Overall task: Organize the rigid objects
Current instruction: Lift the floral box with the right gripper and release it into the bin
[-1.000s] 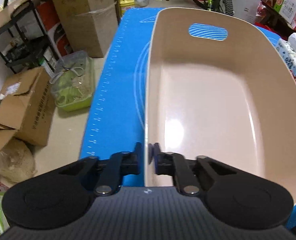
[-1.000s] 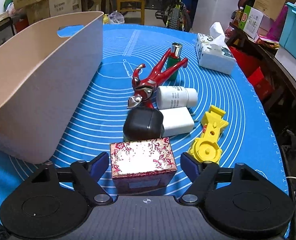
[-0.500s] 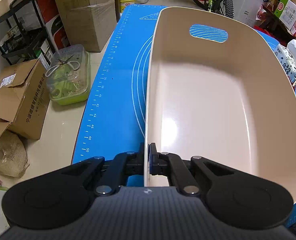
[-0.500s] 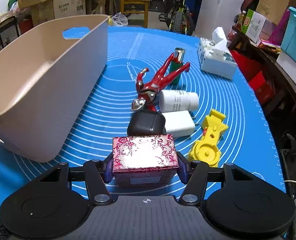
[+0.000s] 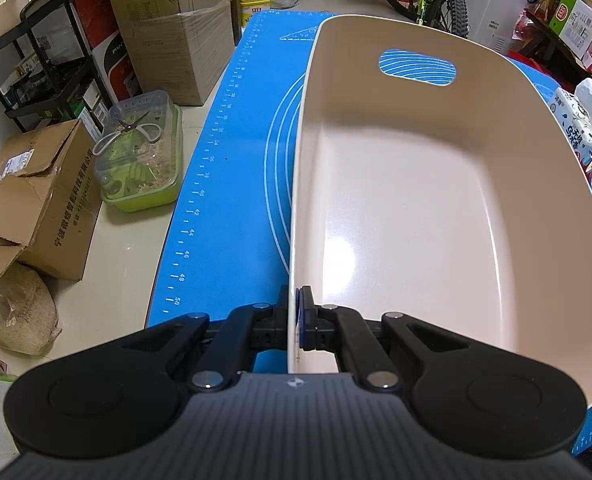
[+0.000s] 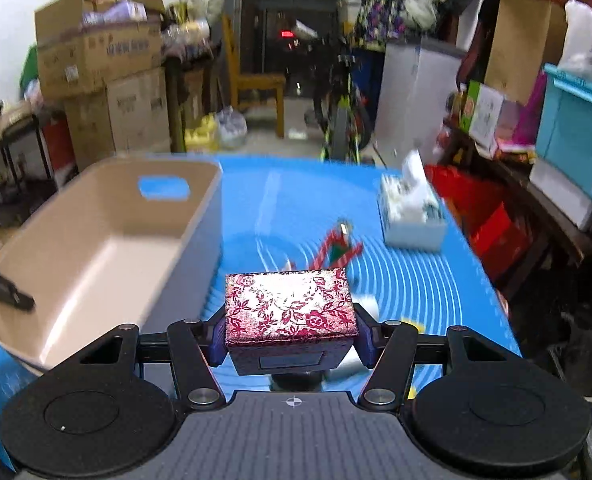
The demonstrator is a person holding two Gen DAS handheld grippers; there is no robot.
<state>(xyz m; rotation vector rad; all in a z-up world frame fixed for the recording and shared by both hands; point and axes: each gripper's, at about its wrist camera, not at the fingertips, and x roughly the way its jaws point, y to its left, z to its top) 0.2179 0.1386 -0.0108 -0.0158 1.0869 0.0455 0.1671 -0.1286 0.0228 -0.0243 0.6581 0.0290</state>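
From my left wrist camera, my left gripper (image 5: 296, 320) is clamped on the near rim of the beige tub (image 5: 495, 128), one finger outside the wall and one inside. The tub sits on the blue mat (image 5: 232, 184), and I see nothing lying inside it. Its far wall has an oval handle cutout (image 5: 417, 67) through which the mat shows. A tissue pack (image 5: 579, 124) sits beyond the tub's right wall. Off the mat's left edge, on the floor, are a clear container with a green base (image 5: 142, 160) and a torn cardboard box (image 5: 36, 200).

From my right wrist camera, my right gripper (image 6: 291, 326) is closed on a red floral box (image 6: 290, 306), pads pressing its left and right sides, and the box is held up off the mat (image 6: 415, 276). The tub (image 6: 108, 236) lies to the left, and my other gripper's finger (image 6: 2, 286) shows at its near-left rim. Beyond the box, blurred, a red figure (image 6: 331, 246) lies on the mat, and a tissue pack (image 6: 411, 216) stands farther right. Other items under the box are too blurred to tell.
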